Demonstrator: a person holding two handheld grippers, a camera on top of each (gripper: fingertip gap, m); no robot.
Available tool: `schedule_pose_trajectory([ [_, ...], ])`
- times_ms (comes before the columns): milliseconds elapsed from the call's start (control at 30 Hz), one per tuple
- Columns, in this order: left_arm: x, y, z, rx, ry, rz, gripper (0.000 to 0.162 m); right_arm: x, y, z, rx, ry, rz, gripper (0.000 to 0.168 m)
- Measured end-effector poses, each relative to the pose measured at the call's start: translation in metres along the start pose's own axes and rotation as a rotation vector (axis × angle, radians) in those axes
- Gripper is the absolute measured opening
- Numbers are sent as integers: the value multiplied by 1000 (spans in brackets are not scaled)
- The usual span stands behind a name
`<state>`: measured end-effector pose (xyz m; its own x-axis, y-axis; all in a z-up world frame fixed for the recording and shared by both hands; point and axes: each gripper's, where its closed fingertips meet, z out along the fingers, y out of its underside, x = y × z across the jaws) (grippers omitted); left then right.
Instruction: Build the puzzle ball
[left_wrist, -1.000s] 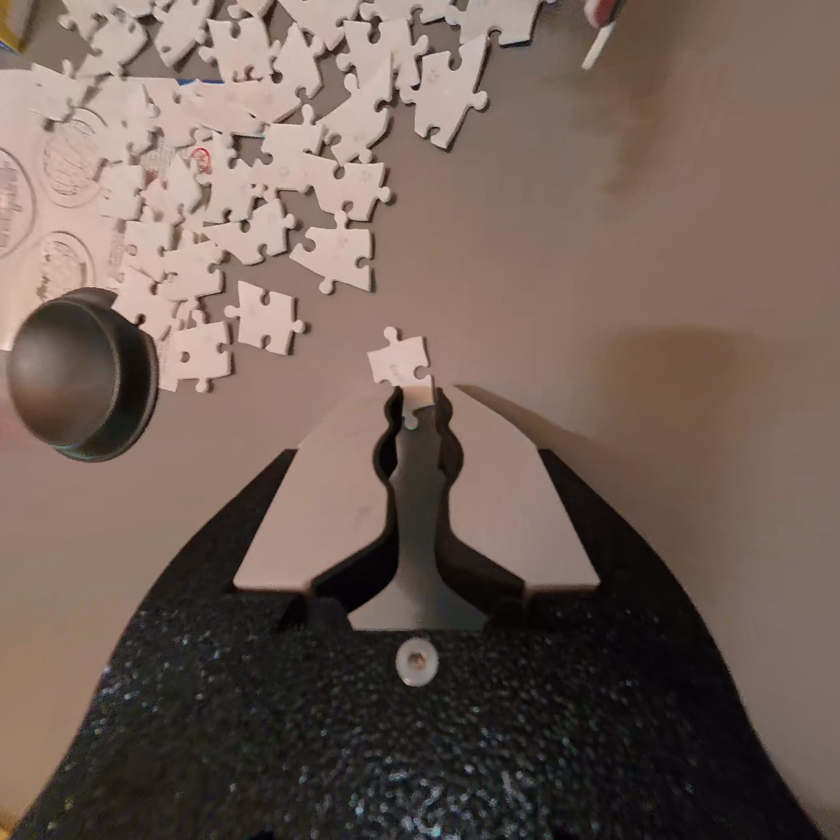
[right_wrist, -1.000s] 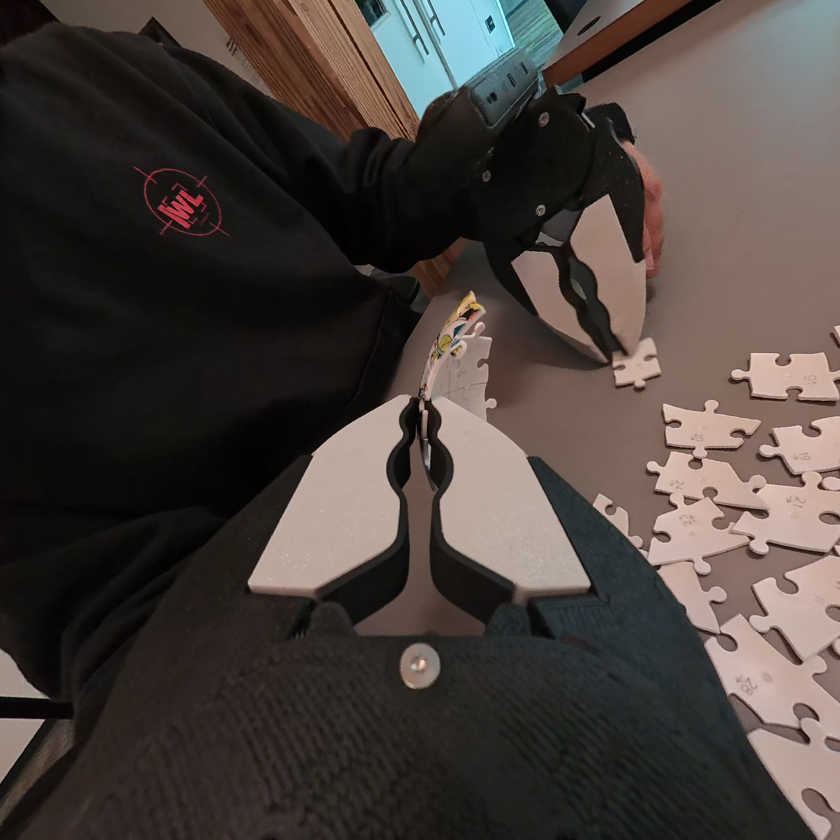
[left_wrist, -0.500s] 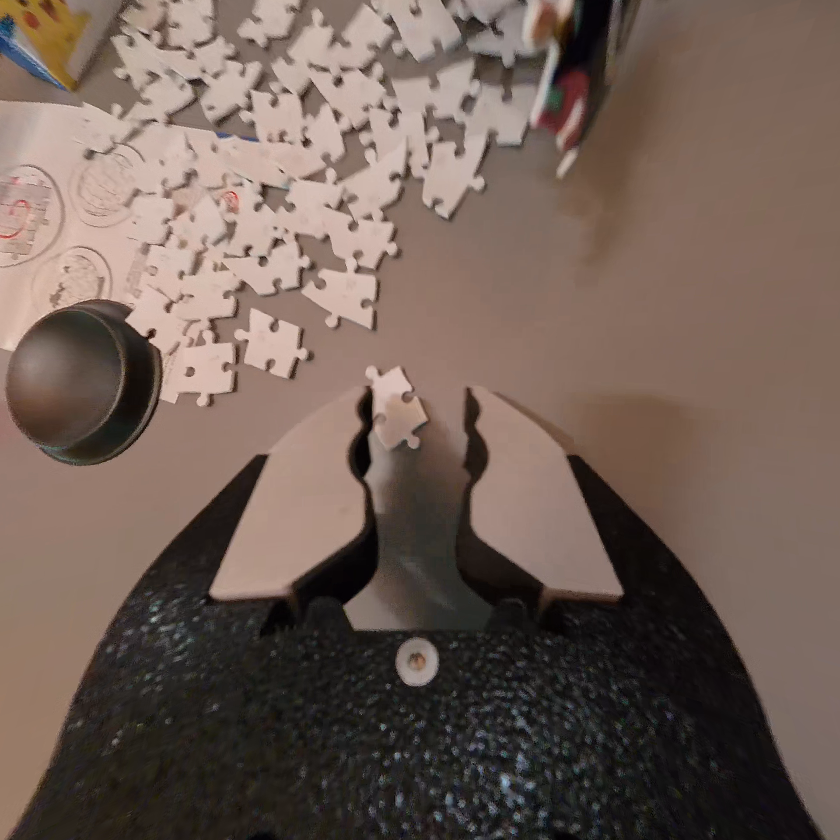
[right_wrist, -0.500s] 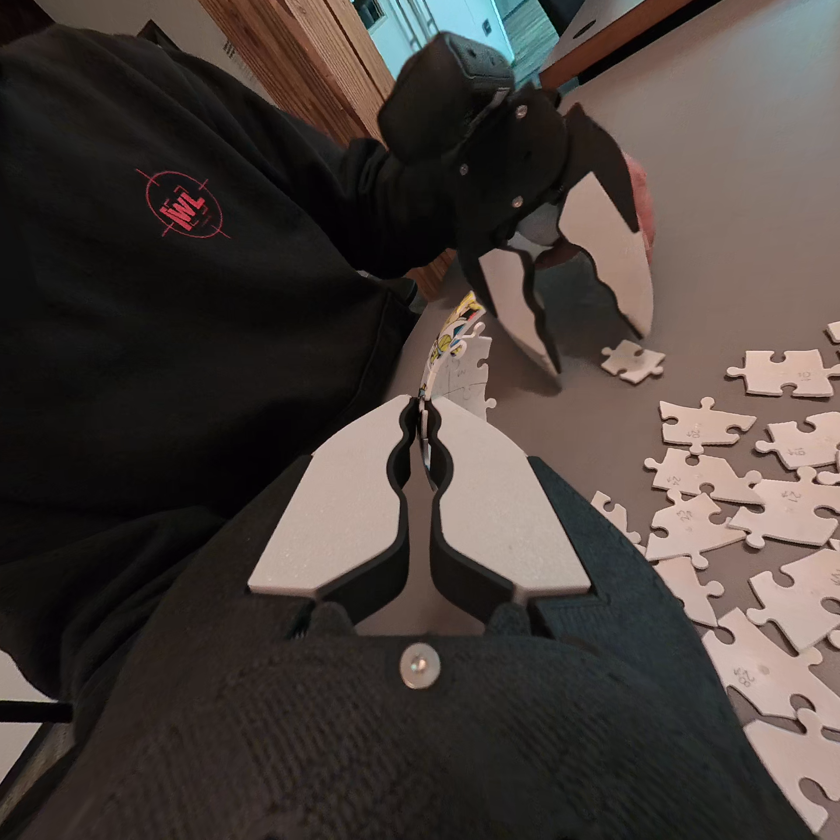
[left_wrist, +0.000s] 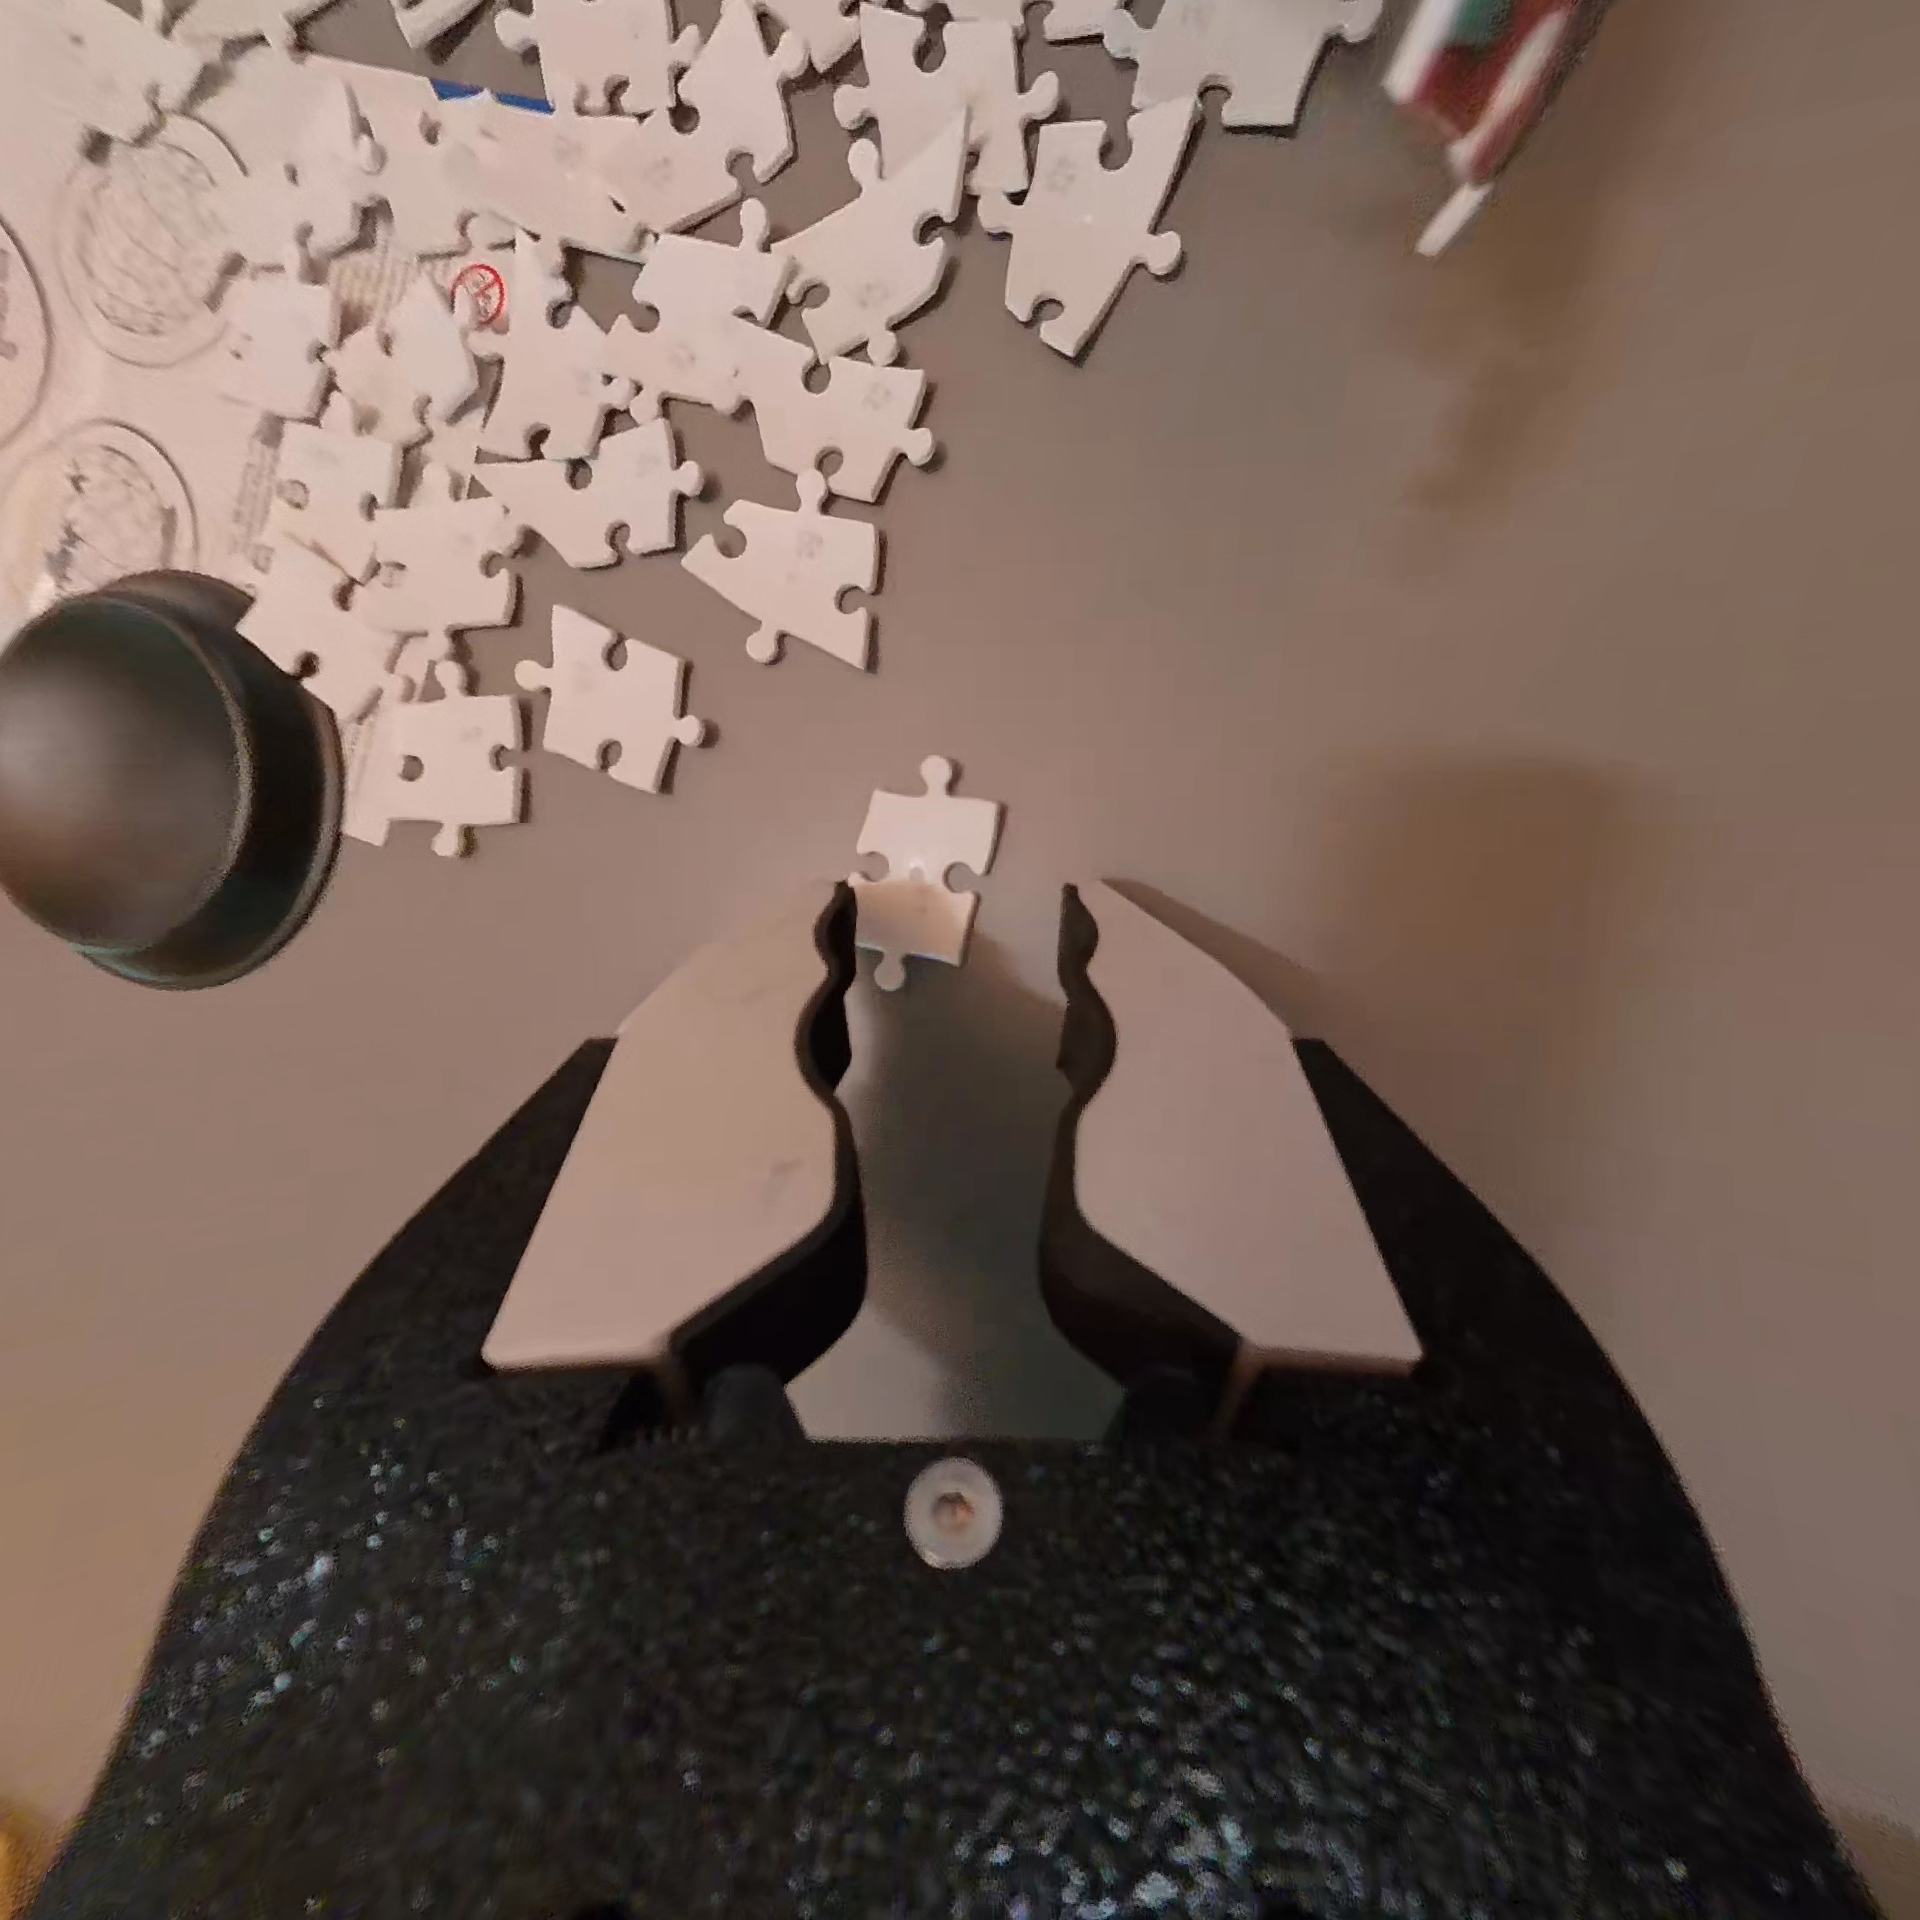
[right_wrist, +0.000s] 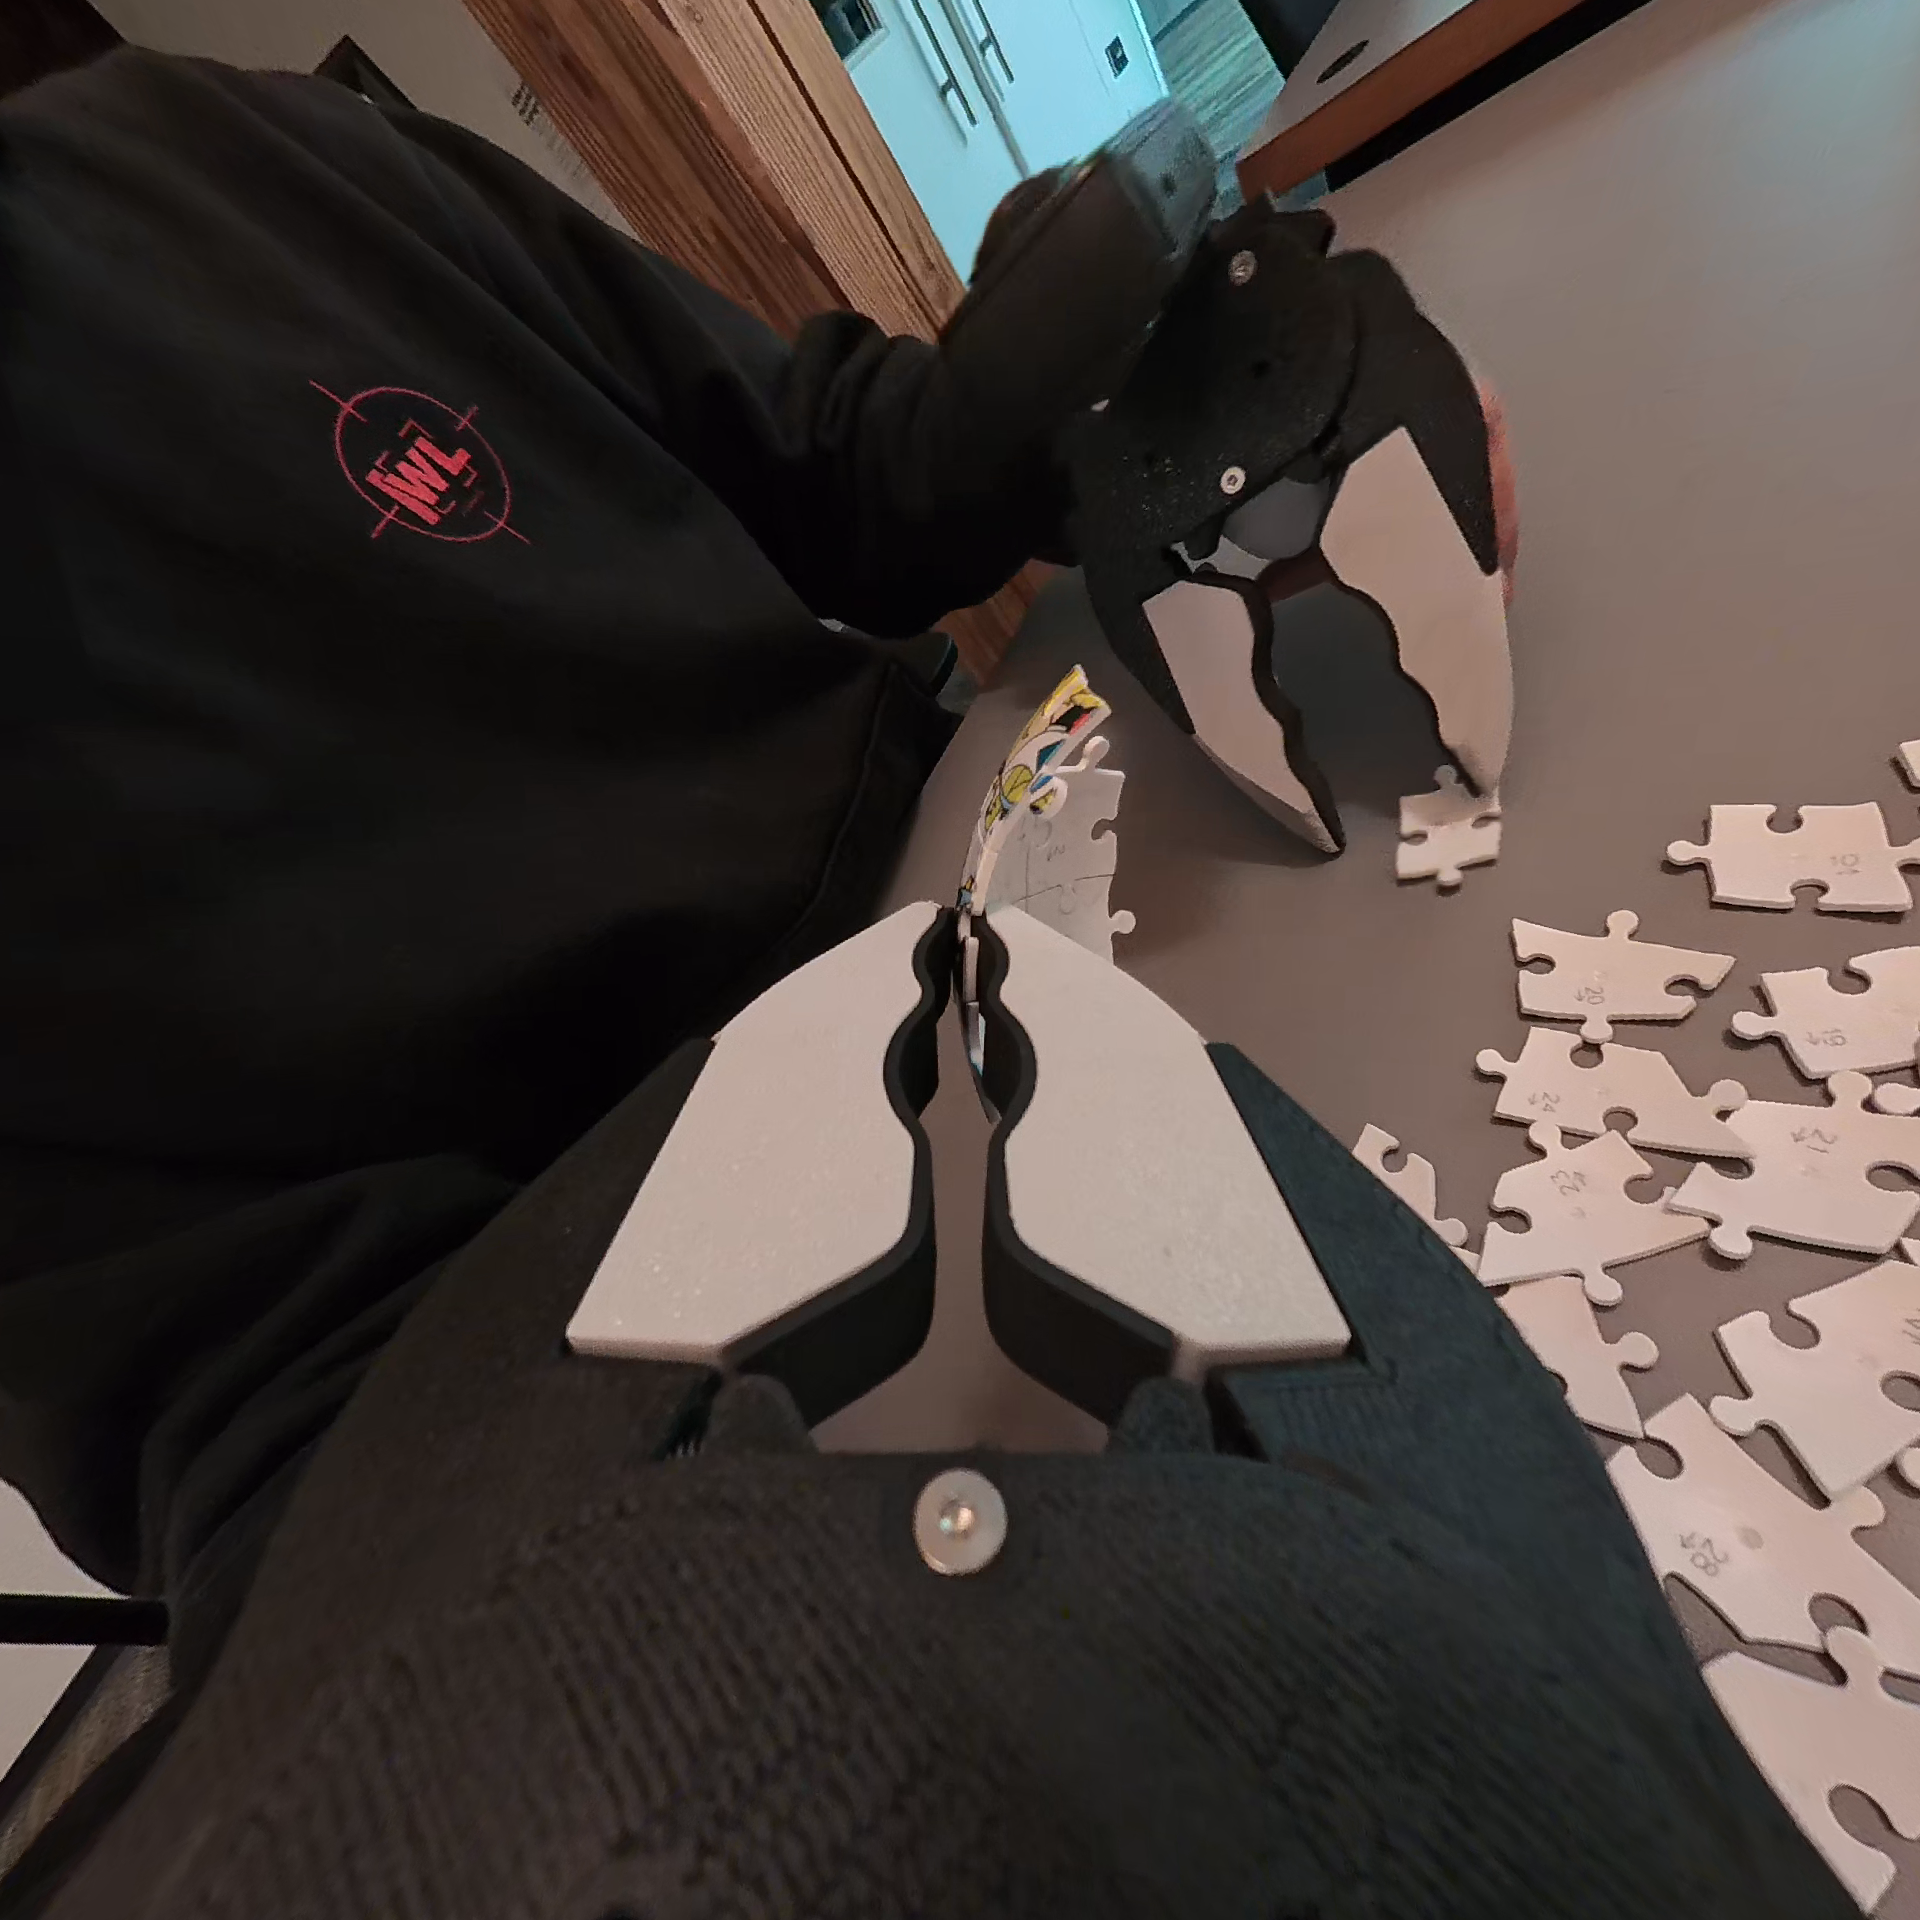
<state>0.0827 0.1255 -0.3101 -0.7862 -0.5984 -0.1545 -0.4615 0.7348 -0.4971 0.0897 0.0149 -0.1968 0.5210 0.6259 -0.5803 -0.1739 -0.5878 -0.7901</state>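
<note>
Left wrist view: my left tongs (left_wrist: 956, 904) gape over a loose piece (left_wrist: 925, 868), ready to pinch.
Right wrist view: my right tongs (right_wrist: 966, 920) clamp the curved section (right_wrist: 1049, 821), steadying it for joining.

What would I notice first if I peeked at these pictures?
Probably the big scatter of white puzzle pieces spread over the grey table. Then the open left gripper around one lone piece, while the right gripper pinches a curved colourful puzzle section.

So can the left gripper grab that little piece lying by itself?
Probably yes. The left gripper is open right over the lone piece on the table, with nothing between them and the other pieces well aside.
</note>
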Motion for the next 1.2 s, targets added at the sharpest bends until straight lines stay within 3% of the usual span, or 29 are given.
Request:
schedule_pose_trajectory([
  [133, 3, 1, 1, 26, 74, -99, 31, 1, 0, -1, 5, 1, 5, 3],
  [367, 3, 3, 0, 47, 77, -74, 29, 0, 0, -1, 5, 0, 2, 3],
  [533, -5, 4, 1, 39, 48, -68, 12, 0, 0, 0, 3, -5, 3, 3],
  [700, -4, 3, 2, 13, -38, 68, 0, 0, 0, 0, 5, -4, 1, 3],
  [1033, -1, 9, -4, 96, -32, 20, 0, -2, -1, -1, 10, -6, -6, 3],
  [1133, -2, 0, -18, 167, -62, 90, 23, -1, -1, -1, 11, -6, -3, 3],
  [1200, -3, -3, -25, 184, -75, 181, 30, -1, 0, -1, 10, -8, -3, 3],
])
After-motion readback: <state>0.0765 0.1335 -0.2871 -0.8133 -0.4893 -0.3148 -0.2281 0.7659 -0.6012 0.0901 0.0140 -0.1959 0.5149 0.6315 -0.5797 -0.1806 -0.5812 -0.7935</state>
